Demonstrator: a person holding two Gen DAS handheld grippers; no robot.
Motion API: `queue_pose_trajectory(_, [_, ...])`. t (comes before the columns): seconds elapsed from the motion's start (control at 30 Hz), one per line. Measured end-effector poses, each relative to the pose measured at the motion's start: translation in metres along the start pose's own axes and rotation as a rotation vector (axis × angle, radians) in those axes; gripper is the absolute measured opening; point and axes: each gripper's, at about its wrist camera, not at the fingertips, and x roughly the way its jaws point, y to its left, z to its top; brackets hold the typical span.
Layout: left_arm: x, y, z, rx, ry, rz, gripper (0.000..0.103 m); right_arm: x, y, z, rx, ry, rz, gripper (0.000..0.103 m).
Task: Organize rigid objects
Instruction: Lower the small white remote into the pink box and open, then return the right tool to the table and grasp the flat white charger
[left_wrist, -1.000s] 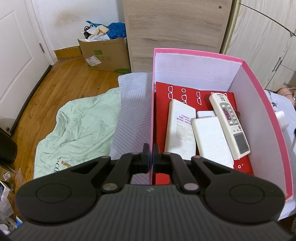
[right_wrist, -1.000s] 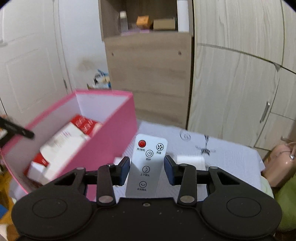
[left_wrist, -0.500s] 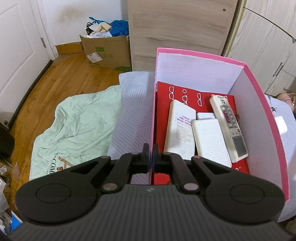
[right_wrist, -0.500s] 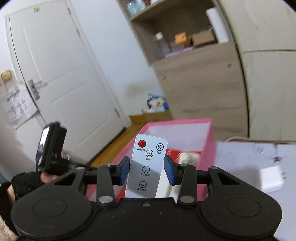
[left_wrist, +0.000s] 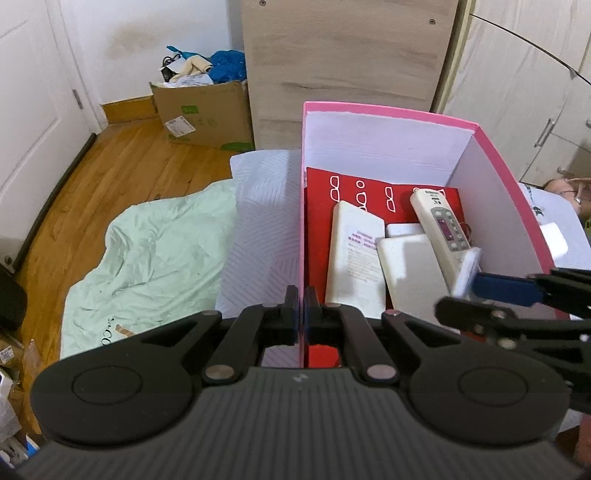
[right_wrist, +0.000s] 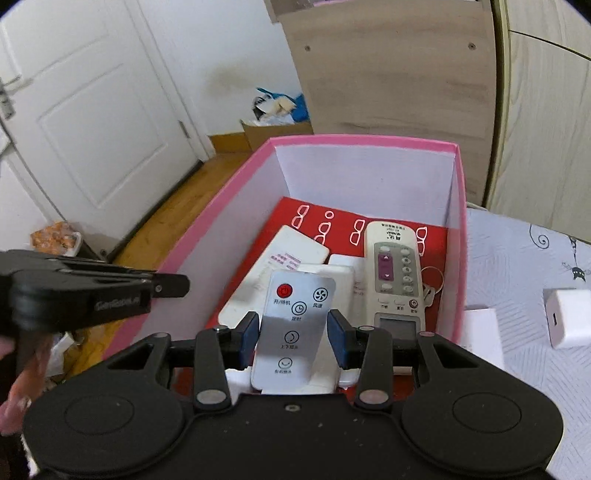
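My left gripper (left_wrist: 300, 312) is shut on the near left wall of the pink box (left_wrist: 303, 229). The box (right_wrist: 236, 195) holds a red sheet, white flat boxes (left_wrist: 354, 258) and a long beige remote (left_wrist: 441, 229). My right gripper (right_wrist: 291, 334) is shut on a small white fan remote (right_wrist: 293, 325) with a red power button and holds it over the box's near end. In the left wrist view the right gripper (left_wrist: 517, 295) reaches in from the right above the box.
A white charger block (right_wrist: 565, 317) and a white card (right_wrist: 484, 332) lie on the patterned sheet right of the box. A green blanket (left_wrist: 147, 266), wooden floor and a cardboard box (left_wrist: 203, 114) lie left. Wardrobes stand behind.
My right gripper has swung left and down with the fan remote, from beside the box to over its inside. My left gripper keeps its hold on the box wall.
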Motion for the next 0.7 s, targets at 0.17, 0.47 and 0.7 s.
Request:
queue_pose_trajectory(0.17, [0.000,0.002,-0.003,0.007,-0.008,-0.023,0.002,0.011,0.006,0.000,-0.016,0.001,-0.038,0.046])
queue_pose_trajectory(0.47, [-0.002,0.002,-0.008,0.041,-0.025,-0.030,0.003,-0.043,0.002,-0.004,-0.176,-0.178,0.012,0.050])
queue_pose_trajectory(0.7, [-0.002,0.003,-0.009,0.049,-0.027,-0.036,0.003,-0.089,-0.049,-0.005,-0.159,-0.193,-0.026,0.051])
